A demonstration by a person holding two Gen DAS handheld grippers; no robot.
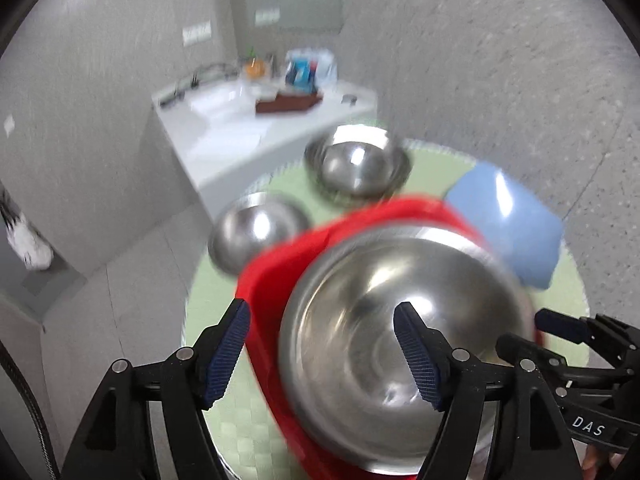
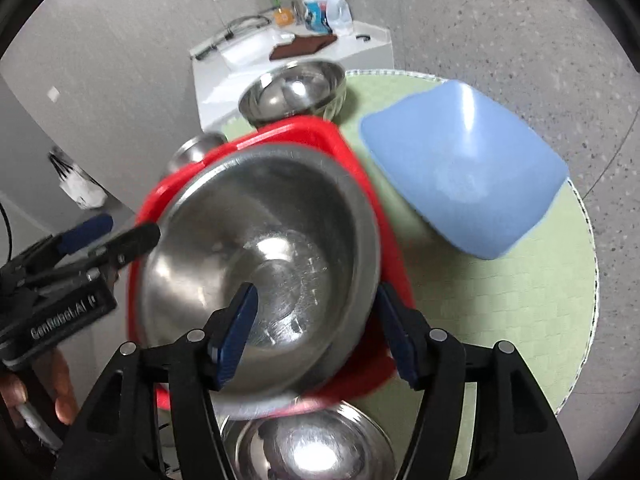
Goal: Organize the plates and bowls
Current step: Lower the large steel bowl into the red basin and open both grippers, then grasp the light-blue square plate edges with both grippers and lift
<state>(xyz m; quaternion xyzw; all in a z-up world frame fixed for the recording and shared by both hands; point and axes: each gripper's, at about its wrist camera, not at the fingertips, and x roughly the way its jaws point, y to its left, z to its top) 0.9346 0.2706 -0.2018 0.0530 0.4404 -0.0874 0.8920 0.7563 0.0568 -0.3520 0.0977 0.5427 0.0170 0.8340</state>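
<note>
two grippers flank the large steel bowl [image 2: 256, 248] on the red plate [image 2: 372, 184]; right gripper [image 2: 316, 332] straddles its rim, jaws wide, left gripper [image 1: 322, 354] likewise wide; grip squarely, lift level.

Round table [image 2: 520, 300], covered by a pale green checked mat [image 2: 460, 272]. Laid directly on it: a red plate [image 2: 352, 152], a blue plate [image 2: 464, 168] just beside it, and steel bowls at the far edge [image 2: 296, 92], left edge [image 1: 256, 232] and near edge [image 2: 308, 444].
</note>
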